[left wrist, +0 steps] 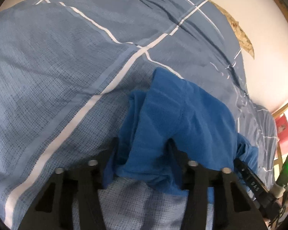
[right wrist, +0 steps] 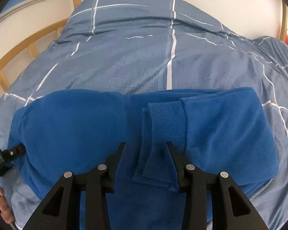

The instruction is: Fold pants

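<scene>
there, the blue fleece pants [right wrist: 97, 122] lie bunched across the checked duvet [right wrist: 136, 65], right in front of both pairs of jaws. the right gripper [right wrist: 144, 145] points down at the ribbed cuffs [right wrist: 163, 134], which sit between its two black fingers [right wrist: 116, 159]; the jaws stand partly spread with the cuff fabric draped over the inner face of the one on the right, though whether the pads truly press on it i cannot tell. beyond those jaws the pants stretch out to either side as one thick folded band, and past that the duvet runs on towards a wooden bed frame [right wrist: 19, 49] and a white wall. the left gripper [left wrist: 143, 143] has a gathered clump of the same pants [left wrist: 172, 118] hanging between its fingers, the cloth filling the gap between them, so the jaws seem to be pinching the fleece. to the left of those jaws is bare duvet [left wrist: 57, 76] with broad white stripes; to the right, the tip of the right gripper [left wrist: 247, 174] pokes in under the cloth. in the right wrist view the left gripper [right wrist: 15, 151] shows at the far left edge, with a hand [right wrist: 3, 207] just below it.
</scene>
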`<state>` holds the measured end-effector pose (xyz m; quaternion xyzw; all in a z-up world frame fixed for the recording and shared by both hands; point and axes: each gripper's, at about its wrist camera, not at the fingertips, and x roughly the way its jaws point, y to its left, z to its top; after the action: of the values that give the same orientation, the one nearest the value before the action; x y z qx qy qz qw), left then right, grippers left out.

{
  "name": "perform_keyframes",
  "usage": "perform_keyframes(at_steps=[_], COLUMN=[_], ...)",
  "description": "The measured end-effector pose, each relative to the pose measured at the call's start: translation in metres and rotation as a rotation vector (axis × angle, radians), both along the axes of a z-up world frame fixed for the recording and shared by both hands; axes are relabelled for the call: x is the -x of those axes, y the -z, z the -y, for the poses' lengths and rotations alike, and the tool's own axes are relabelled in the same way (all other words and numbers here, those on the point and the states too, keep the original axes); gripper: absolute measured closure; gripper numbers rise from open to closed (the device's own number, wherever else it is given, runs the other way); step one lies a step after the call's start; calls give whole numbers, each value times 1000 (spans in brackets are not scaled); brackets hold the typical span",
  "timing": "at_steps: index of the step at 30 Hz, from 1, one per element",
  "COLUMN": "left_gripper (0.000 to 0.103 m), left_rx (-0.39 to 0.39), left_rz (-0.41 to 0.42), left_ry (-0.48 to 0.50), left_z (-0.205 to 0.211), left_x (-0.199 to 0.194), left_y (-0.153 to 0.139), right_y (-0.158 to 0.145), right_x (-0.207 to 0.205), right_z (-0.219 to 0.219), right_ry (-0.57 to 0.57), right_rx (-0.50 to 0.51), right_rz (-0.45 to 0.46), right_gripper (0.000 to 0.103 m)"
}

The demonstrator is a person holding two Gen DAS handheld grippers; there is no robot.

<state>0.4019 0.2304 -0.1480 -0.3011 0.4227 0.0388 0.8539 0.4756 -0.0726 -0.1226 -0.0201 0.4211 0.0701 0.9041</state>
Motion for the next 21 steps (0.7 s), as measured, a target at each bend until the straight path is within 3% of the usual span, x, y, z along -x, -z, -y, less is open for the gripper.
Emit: perform_keyframes(at_steps=[5,9,11,15,19,21], left_gripper=[79,83,81,62,46,45], left_rx=[-18,-81,-116,-162,-215,-204], left_rz=[49,102,90,43,65,70], left_ry=[18,71,93,117,112,128], left_z=[2,11,13,10,2,0], left_x=[7,11,8,0,-6,-15], left_y=[-13,-34,-36,-29,-41,-43], right_y=[3,3,3,3,1,0], right_x=[2,1,1,1,1,0], right_z=[-2,2,6,4,-3,-5], right_ry=[-12,-19,-23,-33,-24,-12], right_rx=[23,2,-21,-12,24,34], right_rz=[7,1,-6,-9,-14,-21], right_gripper=[62,62,62,62,62,62])
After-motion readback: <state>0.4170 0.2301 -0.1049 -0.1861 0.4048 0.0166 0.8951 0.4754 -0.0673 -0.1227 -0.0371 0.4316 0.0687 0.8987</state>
